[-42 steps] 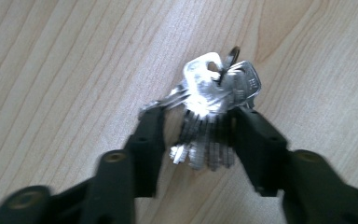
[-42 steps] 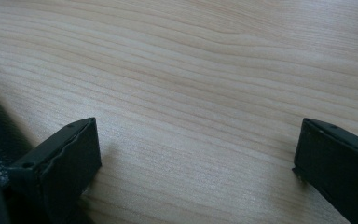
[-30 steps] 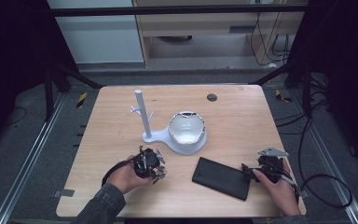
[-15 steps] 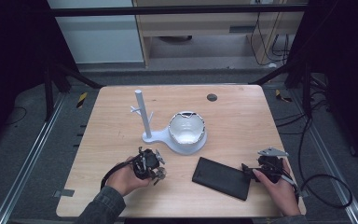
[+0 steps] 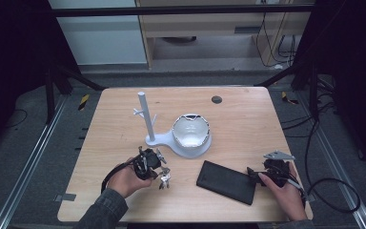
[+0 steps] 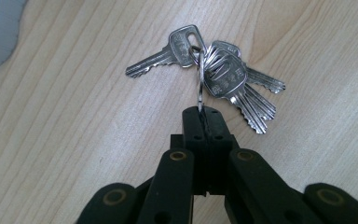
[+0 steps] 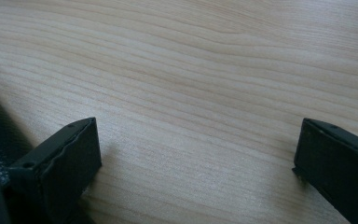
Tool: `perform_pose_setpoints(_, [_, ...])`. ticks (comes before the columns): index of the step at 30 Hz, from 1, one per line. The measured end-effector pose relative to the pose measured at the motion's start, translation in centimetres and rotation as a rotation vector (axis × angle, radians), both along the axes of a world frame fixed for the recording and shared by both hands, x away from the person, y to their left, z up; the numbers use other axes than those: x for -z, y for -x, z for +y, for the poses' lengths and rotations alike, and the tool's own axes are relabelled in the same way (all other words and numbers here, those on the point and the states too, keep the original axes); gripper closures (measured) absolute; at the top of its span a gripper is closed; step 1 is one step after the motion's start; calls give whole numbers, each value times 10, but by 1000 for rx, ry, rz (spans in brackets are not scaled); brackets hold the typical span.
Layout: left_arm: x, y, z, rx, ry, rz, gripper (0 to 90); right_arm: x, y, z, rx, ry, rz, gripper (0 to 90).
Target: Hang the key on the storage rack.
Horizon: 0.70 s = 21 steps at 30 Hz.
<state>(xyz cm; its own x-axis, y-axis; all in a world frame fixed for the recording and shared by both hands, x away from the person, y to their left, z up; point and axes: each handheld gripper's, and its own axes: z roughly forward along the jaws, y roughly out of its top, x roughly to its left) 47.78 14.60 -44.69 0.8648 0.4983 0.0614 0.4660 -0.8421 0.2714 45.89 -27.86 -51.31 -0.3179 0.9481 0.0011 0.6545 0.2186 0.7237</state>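
Left gripper view: left gripper has just closed its jaws on the ring of the keys, which lie on the surface near its front edge, beside the stand. Grip is at the jaw tips only. Advise lifting straight up, slowly, so the ring does not slip. Right gripper rests with jaws wide apart, empty, beside the wallet.

Your left sleeve is dark grey denim; both black plastic tools, left and right, have brass-coloured rivets, trailing black cables, and the right a grey three-cornered plate.
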Motion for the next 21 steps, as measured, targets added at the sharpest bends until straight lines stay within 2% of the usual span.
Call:
perform_pose_setpoints(5, [-18, 5, 1, 12, 6, -15, 900, 0, 0, 0, 0, -4, 2, 7])
perform_pose_setpoints(12, [-57, 12, 9, 12, 11, -55, 900, 0, 0, 0, 0, 0, 0, 7])
perform_pose_setpoints(16, [-79, 10, 17, -9, 21, -83, 900, 0, 0, 0, 0, 1, 0, 6])
perform_pose_setpoints(21, [-97, 5, 27, -25, 21, -90, 900, 0, 0, 0, -1, 2, -1, 6])
